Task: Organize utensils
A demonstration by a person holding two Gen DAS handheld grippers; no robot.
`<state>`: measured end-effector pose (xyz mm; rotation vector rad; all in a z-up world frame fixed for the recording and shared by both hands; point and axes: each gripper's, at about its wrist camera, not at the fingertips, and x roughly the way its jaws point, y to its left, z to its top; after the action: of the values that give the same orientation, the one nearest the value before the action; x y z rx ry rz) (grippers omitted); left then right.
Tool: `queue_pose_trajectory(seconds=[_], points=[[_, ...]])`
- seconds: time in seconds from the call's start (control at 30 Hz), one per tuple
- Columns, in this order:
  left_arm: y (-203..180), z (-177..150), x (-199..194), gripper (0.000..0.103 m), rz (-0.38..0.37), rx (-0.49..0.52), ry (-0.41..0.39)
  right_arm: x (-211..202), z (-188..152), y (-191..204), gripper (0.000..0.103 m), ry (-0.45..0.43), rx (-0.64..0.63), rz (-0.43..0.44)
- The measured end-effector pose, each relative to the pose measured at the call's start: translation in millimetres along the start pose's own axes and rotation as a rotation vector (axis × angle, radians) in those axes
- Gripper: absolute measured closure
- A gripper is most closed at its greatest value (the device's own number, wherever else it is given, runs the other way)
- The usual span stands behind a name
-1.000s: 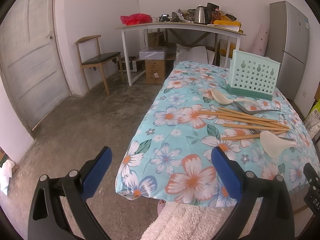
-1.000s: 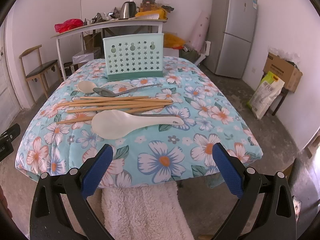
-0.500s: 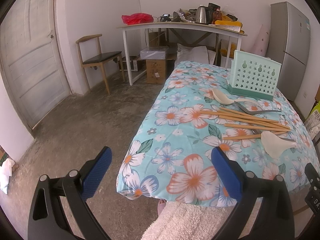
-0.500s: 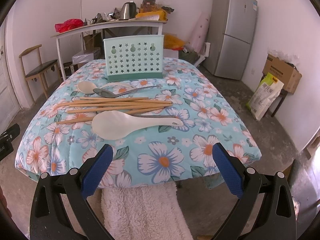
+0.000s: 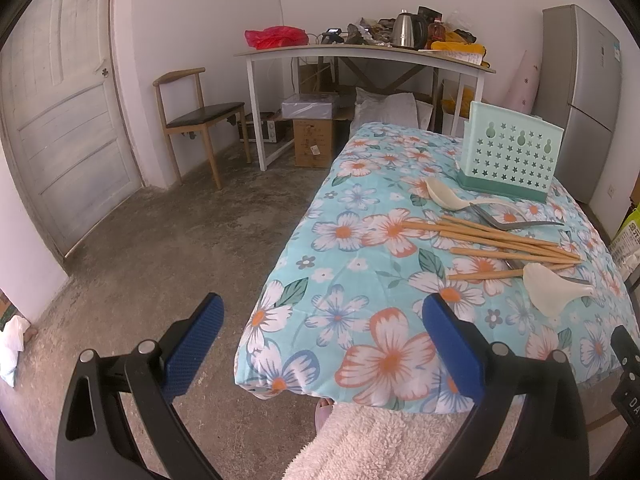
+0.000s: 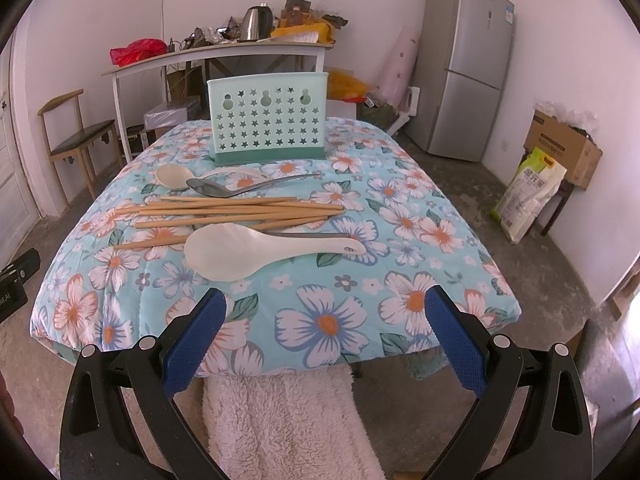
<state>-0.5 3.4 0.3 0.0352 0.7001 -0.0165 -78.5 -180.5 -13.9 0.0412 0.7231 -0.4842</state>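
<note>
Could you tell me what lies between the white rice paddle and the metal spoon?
In the right wrist view, the wooden chopsticks lie between rice paddle and metal spoon.

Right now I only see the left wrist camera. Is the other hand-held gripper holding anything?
Observer: No. The right hand-held gripper is open, with nothing in it.
Operator: What's closest in front of it?
Observer: The white paddle. Its handle points right and has a hole at the end.
Operator: Is there stuff on the floor on that side?
Observer: Yes, a cardboard box by the wall, with a bag in front of it.
</note>
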Motion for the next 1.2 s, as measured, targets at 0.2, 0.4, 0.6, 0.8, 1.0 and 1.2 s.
queue_pose_trajectory(seconds=[0.2,0.4,0.6,0.8,1.0,1.2], points=[[0.5,-0.1,-0.1,0.006,-0.001,0.0,0.001,-0.1,-0.3,-0.2,0.008,-0.001,0.001,0.0],[2.3,-0.3,-0.4,0.006,-0.001,0.0,0.002,0.0,-0.5,0.4,0.008,-0.001,0.0,0.0],[5.6,-1.5,-2.6,0.006,-0.005,-0.002,0.0,-0.8,-0.3,0.2,0.008,0.0,-0.002,0.001],[10.1,-3.6,-1.4,0.006,-0.008,0.003,0.002,-1.7,-0.1,-0.2,0.008,0.0,0.0,0.001],[7.5,-5.9,2.7,0.006,-0.007,0.002,0.005,-1.8,-0.1,0.1,0.008,0.0,0.0,0.001],[7.1,-6.7,2.9,0.006,-0.007,0.004,0.004,-2.1,-0.2,0.5,0.008,-0.001,0.0,0.002]])
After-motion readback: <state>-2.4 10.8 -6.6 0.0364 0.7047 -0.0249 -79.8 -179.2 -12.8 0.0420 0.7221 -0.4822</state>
